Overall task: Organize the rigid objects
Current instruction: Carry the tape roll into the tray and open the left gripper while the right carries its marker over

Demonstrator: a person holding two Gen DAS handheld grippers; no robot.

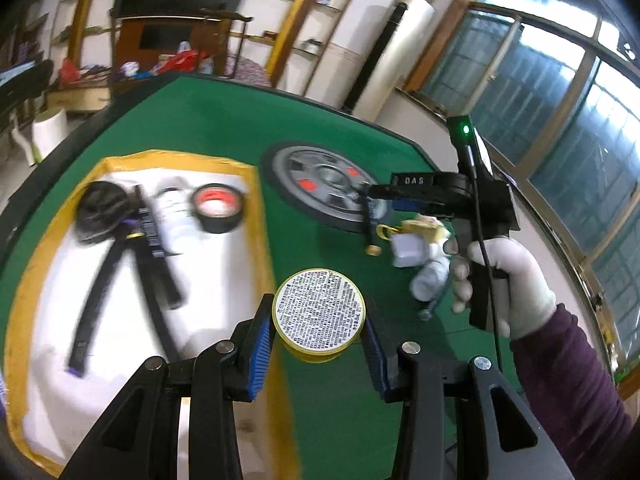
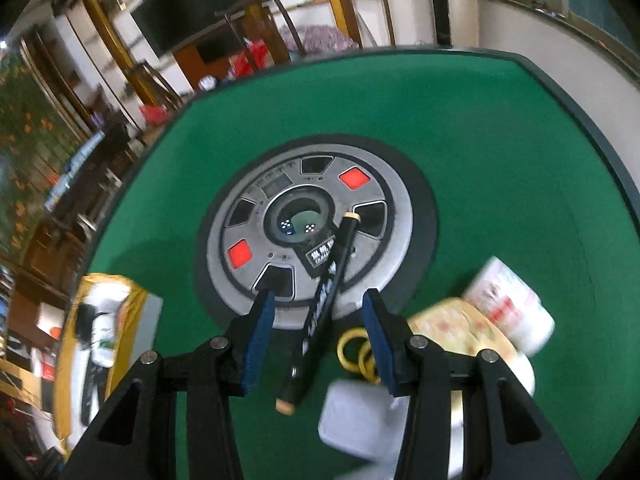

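My left gripper point(image 1: 318, 318) is shut on a round yellow tin point(image 1: 319, 304) with a white printed label, held above the green felt table point(image 1: 224, 132) by the yellow edge of a white mat point(image 1: 224, 272). A gloved hand holds my right gripper point(image 1: 372, 194) over the table's grey centre disc point(image 1: 316, 184). In the right wrist view the right gripper point(image 2: 319, 296) has its jaws apart around a black stick point(image 2: 332, 276) with tan ends; the stick lies on the disc point(image 2: 384, 184) and the felt, and the pads do not touch it.
On the mat lie a black tape roll point(image 1: 216, 208), a white bottle point(image 1: 174, 216), a dark fuzzy item point(image 1: 102, 212) and black strips point(image 1: 100, 292). Near the stick sit yellow rings point(image 2: 352, 350), a white box point(image 2: 356, 420), a floral pouch point(image 2: 460, 332) and a white jar point(image 2: 508, 300).
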